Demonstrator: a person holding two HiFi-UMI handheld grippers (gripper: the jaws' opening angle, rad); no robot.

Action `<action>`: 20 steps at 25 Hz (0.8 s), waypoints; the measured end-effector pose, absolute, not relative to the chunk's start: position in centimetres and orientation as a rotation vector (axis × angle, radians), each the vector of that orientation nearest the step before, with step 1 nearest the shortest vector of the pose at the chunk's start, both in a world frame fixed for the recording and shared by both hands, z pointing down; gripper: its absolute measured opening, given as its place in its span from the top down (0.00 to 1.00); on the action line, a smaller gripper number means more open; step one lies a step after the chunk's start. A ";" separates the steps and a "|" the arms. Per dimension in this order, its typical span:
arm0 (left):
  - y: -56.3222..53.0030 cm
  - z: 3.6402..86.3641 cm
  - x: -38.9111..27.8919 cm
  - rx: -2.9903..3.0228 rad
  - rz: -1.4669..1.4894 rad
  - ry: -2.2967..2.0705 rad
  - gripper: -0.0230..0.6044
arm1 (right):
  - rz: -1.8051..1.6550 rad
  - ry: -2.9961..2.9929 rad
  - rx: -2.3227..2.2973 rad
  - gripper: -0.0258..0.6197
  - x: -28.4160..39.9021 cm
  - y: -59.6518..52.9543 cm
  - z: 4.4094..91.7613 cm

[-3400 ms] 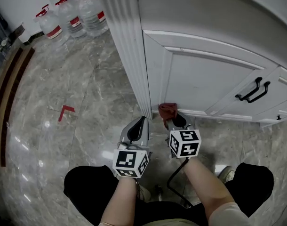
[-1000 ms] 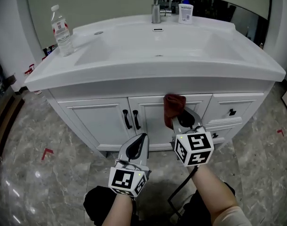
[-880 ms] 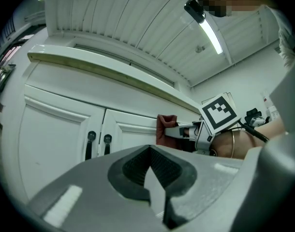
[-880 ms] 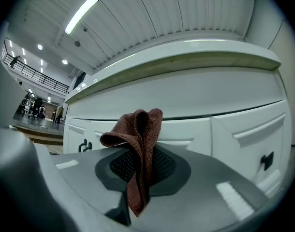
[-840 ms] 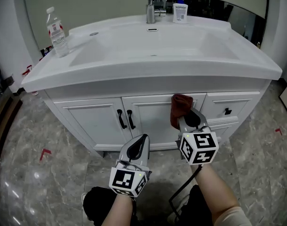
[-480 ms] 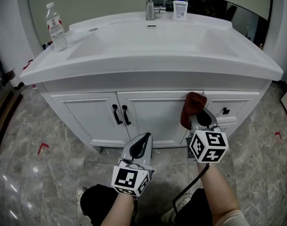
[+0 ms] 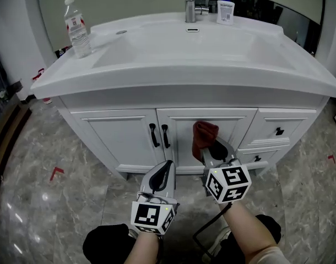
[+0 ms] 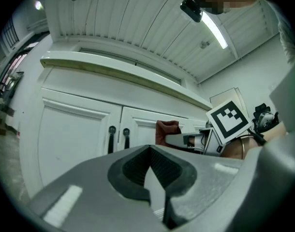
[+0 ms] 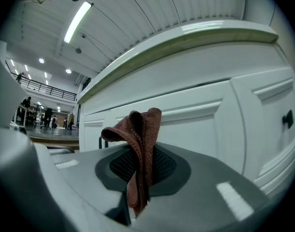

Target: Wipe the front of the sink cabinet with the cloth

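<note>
- The left tool point(image 7: 167, 166) hangs nearest, its jaws pressed together with nothing between them.
- The right tool point(image 7: 211, 147) is clamped on the lower folds of the cloth point(image 7: 202, 136), and the bunched top stands free above the jaws.
- The cloth looks light, soft and floppy. A hold low on the bunch, as here, should leave a pad to press flat.
- It sits at the cabinet point(image 7: 129, 142) door just right of the handles point(image 7: 159, 136). I cannot tell whether it touches.
- Beyond, a bottle point(image 7: 78, 29) stands on the worktop point(image 7: 173, 65).

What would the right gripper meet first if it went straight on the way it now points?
Probably the white panelled cabinet door, with the reddish-brown cloth held by the right gripper touching first; depth is unclear.
</note>
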State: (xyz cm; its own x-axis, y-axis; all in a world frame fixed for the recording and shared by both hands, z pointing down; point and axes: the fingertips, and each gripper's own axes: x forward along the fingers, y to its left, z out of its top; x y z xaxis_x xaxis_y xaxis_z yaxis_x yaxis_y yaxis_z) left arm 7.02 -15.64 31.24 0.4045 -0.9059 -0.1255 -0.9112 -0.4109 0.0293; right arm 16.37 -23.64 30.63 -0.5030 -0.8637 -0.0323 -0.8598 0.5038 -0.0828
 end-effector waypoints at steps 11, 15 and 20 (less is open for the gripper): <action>-14.8 34.2 -1.8 -2.524 0.052 1.823 0.96 | -0.124 2.744 -1.485 0.84 8.4 -24.9 33.7; -14.8 34.3 -1.9 -2.541 0.084 1.830 0.96 | -0.137 2.741 -1.532 0.84 9.2 -25.0 34.5; -15.2 34.3 0.9 -2.584 0.096 1.777 0.96 | -0.135 2.715 -1.611 0.84 12.9 -25.7 34.9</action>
State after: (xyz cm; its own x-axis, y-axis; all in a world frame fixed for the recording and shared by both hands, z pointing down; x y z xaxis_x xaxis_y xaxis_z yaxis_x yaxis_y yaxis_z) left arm 0.90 -15.21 34.27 0.3567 -0.9327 -0.0528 -0.9330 -0.3585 0.0308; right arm 12.86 -25.66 34.92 -0.4803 -0.8751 0.0592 -0.8767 0.4768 -0.0641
